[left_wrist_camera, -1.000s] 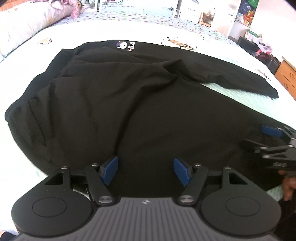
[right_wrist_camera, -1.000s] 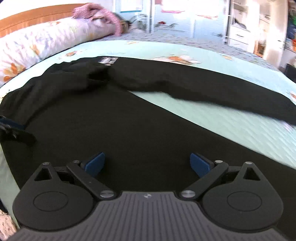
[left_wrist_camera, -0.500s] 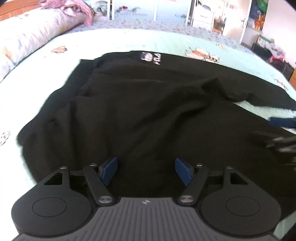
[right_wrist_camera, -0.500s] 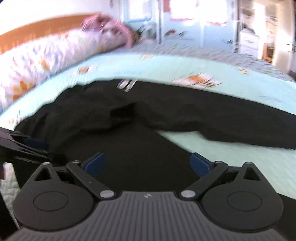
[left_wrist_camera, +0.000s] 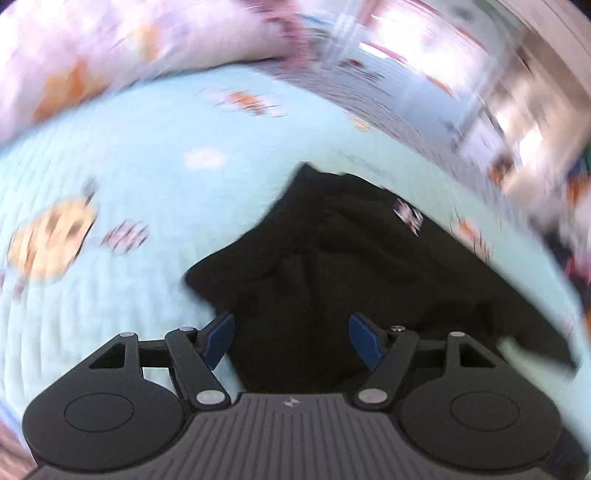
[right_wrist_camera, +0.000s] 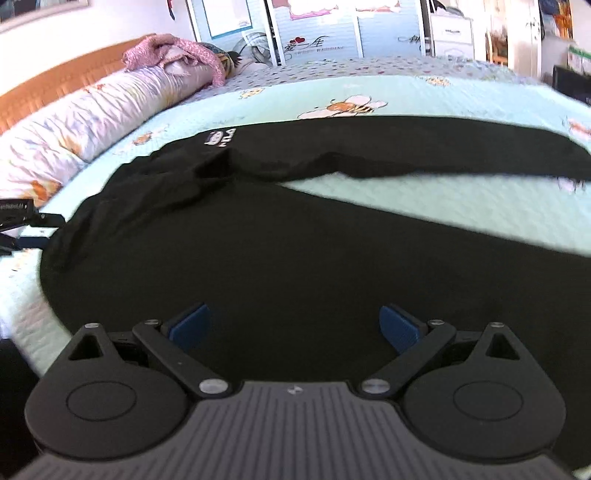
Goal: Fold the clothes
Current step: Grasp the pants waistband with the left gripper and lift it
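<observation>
A black long-sleeved sweatshirt (right_wrist_camera: 295,229) lies spread on the light blue bed cover (right_wrist_camera: 424,206), its white chest logo (right_wrist_camera: 219,137) at the far side. One sleeve (right_wrist_camera: 461,147) stretches out to the right. My right gripper (right_wrist_camera: 295,326) hovers open over the near part of the body, nothing between its blue pads. In the blurred left wrist view my left gripper (left_wrist_camera: 291,339) is open above the sweatshirt's (left_wrist_camera: 351,277) left edge, holding nothing. The right wrist view shows the left gripper (right_wrist_camera: 44,229) beside the garment's left border.
A long floral bolster (right_wrist_camera: 74,125) lies along the orange headboard (right_wrist_camera: 55,85) at the left, with a pink cloth (right_wrist_camera: 173,51) on its far end. Wardrobe doors (right_wrist_camera: 314,29) and shelves stand beyond the bed. Bare bee-print cover (left_wrist_camera: 110,221) lies left of the garment.
The left gripper has swung left and rolled, so its view now shows the sweatshirt's left edge and bare cover, heavily blurred. The right view shifted slightly. Both grippers stayed open.
</observation>
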Tool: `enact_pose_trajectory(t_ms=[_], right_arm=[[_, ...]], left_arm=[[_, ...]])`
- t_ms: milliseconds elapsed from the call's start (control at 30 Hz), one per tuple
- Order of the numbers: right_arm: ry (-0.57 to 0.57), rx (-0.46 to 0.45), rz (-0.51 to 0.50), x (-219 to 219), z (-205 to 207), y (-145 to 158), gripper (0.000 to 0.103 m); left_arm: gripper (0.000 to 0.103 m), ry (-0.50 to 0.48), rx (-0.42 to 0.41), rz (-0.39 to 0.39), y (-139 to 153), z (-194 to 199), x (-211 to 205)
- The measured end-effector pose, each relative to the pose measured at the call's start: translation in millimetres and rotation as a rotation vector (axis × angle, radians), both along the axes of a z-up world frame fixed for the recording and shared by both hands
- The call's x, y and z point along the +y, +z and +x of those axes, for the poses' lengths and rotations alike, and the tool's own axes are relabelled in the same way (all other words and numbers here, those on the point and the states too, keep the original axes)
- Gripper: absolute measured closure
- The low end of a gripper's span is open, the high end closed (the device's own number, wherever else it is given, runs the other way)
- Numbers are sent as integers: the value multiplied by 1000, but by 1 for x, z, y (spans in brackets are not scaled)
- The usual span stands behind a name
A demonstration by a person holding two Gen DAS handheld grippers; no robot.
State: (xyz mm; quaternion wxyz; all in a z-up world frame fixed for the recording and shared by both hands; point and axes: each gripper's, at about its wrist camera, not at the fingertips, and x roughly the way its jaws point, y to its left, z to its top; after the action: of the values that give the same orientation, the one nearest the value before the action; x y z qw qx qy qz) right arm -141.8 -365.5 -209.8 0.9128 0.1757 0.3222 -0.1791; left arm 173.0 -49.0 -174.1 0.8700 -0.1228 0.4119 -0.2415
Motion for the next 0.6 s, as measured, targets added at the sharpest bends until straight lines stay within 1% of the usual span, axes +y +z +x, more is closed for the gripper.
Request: enact_pose_trajectory(t_ms=[67,100,167,233,267,300,333,367,400,433,467,533,600], right_arm=[[20,2,-36,14,0,-6,4],[28,15,-68,17,3,-9,4],[39,40,-120,23,7,-12,4],[41,40,-126,23,6,-12,4],[41,37,-122,21,5,-12,4],[41,32,-116,20,4,-12,4],[39,27,-107,19,2,-11,4],[36,23,-99,17,-3,-10,4],[34,21,-92,15,-6,-10,4],[33,18,-84,14,-8,-9,4],[33,15,-77,12,-10,-9,4],[29,1,-59,8,-13,-9,4],[15,-24,-28,4,-16,-10,4]], left_arm=[[32,4,-11,-33,3,-8,8],[31,-10,-31,-34,7,-12,7],[31,-49,-58,-49,12,-16,-1],[31,-99,-86,-66,15,-16,-13],[31,-133,-100,-51,14,-11,-25],[31,-167,-104,-17,10,-2,-37],[31,-191,-94,45,2,7,-49],[33,-190,-68,155,-10,15,-59],[40,-175,-57,226,-21,19,-59],[44,-162,-67,234,-29,19,-52],[50,-145,-70,232,-33,18,-43],[63,-105,-61,209,-31,12,-23],[64,-83,-57,184,-26,3,-8]])
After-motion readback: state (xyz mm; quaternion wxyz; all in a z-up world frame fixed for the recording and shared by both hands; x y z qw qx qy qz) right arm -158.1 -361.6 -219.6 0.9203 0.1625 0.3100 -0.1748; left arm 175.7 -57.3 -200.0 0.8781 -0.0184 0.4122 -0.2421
